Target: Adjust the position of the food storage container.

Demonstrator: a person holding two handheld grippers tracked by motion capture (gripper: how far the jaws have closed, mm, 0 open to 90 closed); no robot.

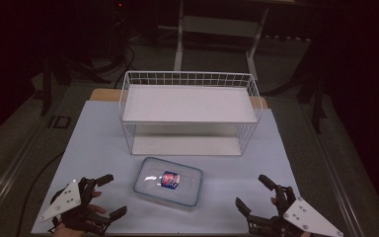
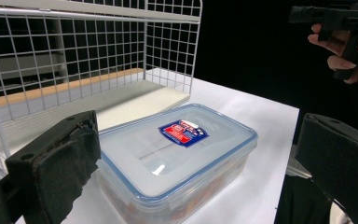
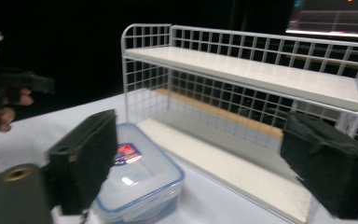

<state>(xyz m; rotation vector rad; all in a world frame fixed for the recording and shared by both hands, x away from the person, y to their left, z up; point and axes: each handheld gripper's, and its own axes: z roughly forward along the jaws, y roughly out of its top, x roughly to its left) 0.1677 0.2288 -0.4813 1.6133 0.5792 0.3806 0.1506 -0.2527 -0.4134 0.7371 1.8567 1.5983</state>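
I hold my left gripper (image 1: 106, 196) and right gripper (image 1: 253, 193) spread wide and empty at the frame's bottom corners, flanking the centre-bottom lidded plastic box (image 1: 168, 182), seemingly rigid, slick, best squeezed by its long sides.

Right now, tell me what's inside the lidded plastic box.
Through the plastic box wall, reddish-orange contents show low down. The lid and its label cover the rest, so what they are stays unclear.

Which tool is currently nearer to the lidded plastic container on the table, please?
Left. The left tool sits open just off the lidded plastic container, at its left edge. The right tool is open too, but farther from the container's right edge.
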